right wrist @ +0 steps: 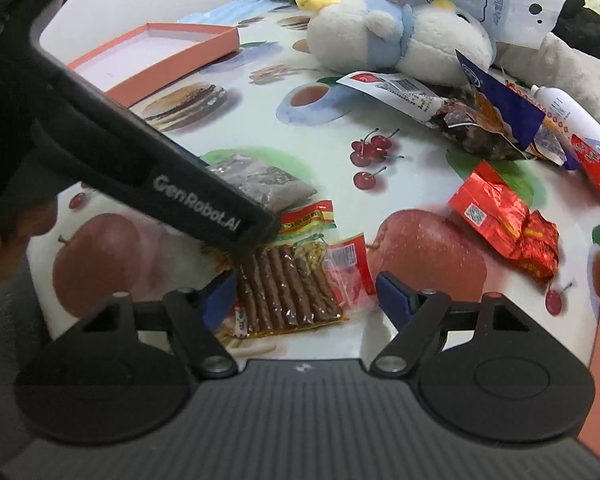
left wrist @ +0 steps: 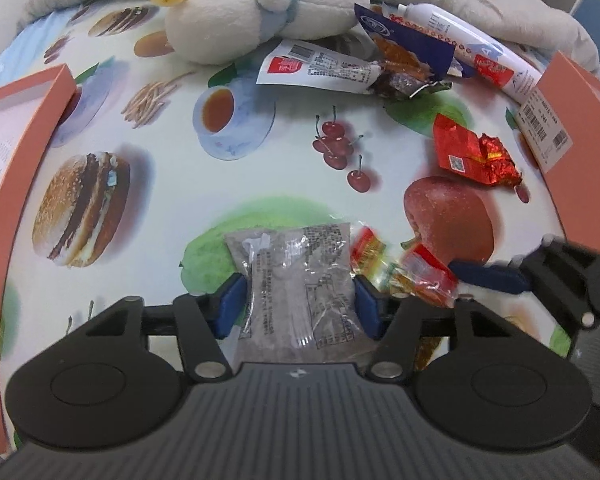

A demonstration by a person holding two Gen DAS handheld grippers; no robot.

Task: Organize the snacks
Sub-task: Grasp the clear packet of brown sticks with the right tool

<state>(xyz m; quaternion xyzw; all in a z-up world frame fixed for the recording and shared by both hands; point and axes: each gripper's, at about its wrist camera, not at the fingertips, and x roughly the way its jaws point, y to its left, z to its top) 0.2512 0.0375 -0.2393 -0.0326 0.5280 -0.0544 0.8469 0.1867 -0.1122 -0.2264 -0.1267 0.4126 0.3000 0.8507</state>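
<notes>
Grey clear-wrapped packet (left wrist: pixel 296 280) pinched between blue pads of left tool (left wrist: pixel 298 304), low over bench (left wrist: pixel 284 160). Right tool (right wrist: pixel 304 300) spread, straddling brown-stick snack pack (right wrist: pixel 288 284) lying flat on bench. Red foil packet (right wrist: pixel 508 224) farther right. Beyond: opened snack bags (left wrist: pixel 380 64), white tube (left wrist: pixel 476 44), plush toy (left wrist: pixel 236 12). Orange tray (right wrist: pixel 160 56) far left.

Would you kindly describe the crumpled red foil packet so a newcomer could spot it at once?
Start at the big printed apple on the tablecloth. Just right of it lies the red foil packet, alone and untouched. Unlike the clear-windowed snack packs nearby, it is shiny, crinkled foil with a small square code.
</notes>
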